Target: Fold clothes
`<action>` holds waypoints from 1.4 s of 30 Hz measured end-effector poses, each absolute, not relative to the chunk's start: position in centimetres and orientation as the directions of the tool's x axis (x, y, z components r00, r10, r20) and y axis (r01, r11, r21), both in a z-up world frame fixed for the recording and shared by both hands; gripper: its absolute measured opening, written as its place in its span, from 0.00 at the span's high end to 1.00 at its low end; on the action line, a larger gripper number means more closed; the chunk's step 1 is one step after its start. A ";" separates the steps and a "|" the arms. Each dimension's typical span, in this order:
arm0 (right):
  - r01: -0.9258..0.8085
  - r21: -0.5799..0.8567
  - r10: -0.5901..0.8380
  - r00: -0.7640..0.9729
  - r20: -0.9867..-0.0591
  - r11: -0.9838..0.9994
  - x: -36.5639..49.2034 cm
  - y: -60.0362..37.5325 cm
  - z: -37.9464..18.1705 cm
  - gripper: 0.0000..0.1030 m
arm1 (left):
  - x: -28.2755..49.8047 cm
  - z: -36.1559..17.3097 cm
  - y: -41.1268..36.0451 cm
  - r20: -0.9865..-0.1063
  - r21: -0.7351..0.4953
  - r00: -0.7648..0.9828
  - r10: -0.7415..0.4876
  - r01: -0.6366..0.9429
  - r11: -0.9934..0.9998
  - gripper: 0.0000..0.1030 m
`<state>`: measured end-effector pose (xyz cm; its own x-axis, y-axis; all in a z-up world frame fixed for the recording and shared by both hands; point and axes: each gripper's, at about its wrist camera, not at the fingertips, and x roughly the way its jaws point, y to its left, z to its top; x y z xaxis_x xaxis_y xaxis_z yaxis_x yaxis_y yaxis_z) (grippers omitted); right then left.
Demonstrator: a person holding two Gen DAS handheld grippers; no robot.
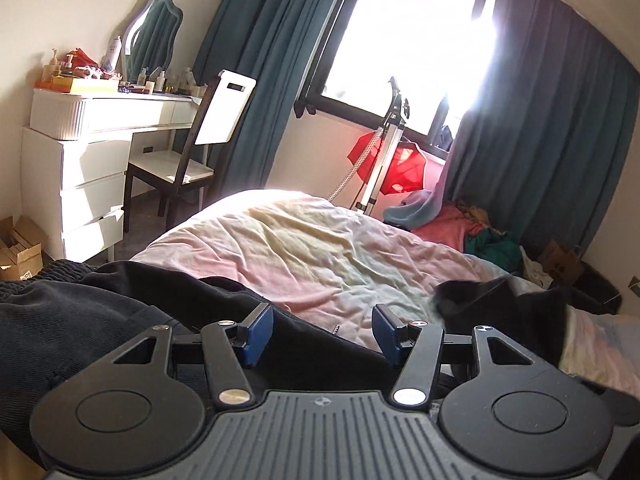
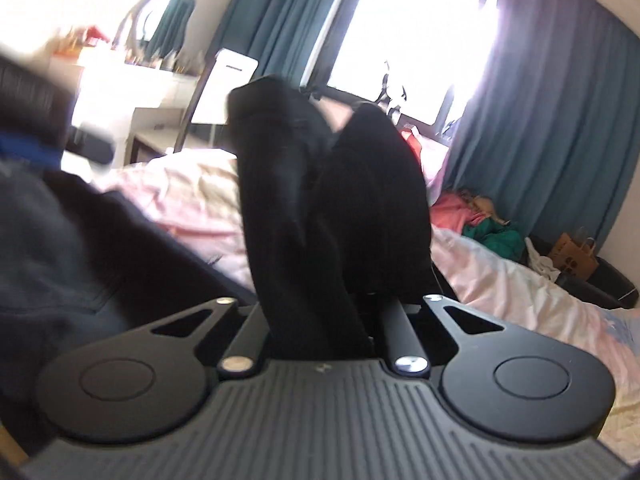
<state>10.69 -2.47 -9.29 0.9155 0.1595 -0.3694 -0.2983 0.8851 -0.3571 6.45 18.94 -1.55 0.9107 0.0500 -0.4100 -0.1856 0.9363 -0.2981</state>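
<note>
A dark ribbed garment (image 1: pixel 80 320) with an elastic waistband lies on the near left part of the bed (image 1: pixel 312 240). My left gripper (image 1: pixel 324 334) hovers just over its edge, blue pads (image 1: pixel 258 334) wide apart and nothing between them. At the right of the left wrist view, a blurred black fold (image 1: pixel 500 300) of cloth is raised. In the right wrist view, black cloth (image 2: pixel 332 200) bunches up from between the jaws of my right gripper (image 2: pixel 320 320), which is shut on it. The cloth hides its fingertips. The rest of the garment (image 2: pixel 60 260) spreads to the left.
The bed has a rumpled pastel quilt. Beyond it are a white dresser (image 1: pixel 80 168), a chair (image 1: pixel 188 160), a steamer stand with a red item (image 1: pixel 384 160), teal curtains, a pile of clothes (image 1: pixel 472 232) at the bed's far right and a paper bag (image 2: pixel 572 258).
</note>
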 end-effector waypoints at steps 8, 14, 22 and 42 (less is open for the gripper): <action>-0.354 -0.364 0.197 0.893 -0.405 0.861 8.3 -2.5 -12.4 0.89 | 6.4 -2.3 19.5 -0.439 -0.366 0.898 -0.032 -0.146 0.919 0.44; -0.427 -0.328 0.300 0.878 -0.373 0.843 7.5 -2.3 -12.0 0.89 | 7.6 -3.8 17.0 -0.502 -0.367 0.850 -0.161 -0.041 0.929 0.43; -0.472 -0.224 0.337 0.825 -0.454 0.853 7.4 -2.9 -12.9 0.85 | 7.6 -5.4 14.3 -0.532 -0.317 0.827 -0.184 0.008 0.949 0.42; -0.244 0.174 0.300 0.807 -0.509 0.954 7.3 -16.9 -8.4 0.43 | 5.6 -6.4 8.7 -0.547 -0.076 0.834 -0.069 0.033 0.997 0.40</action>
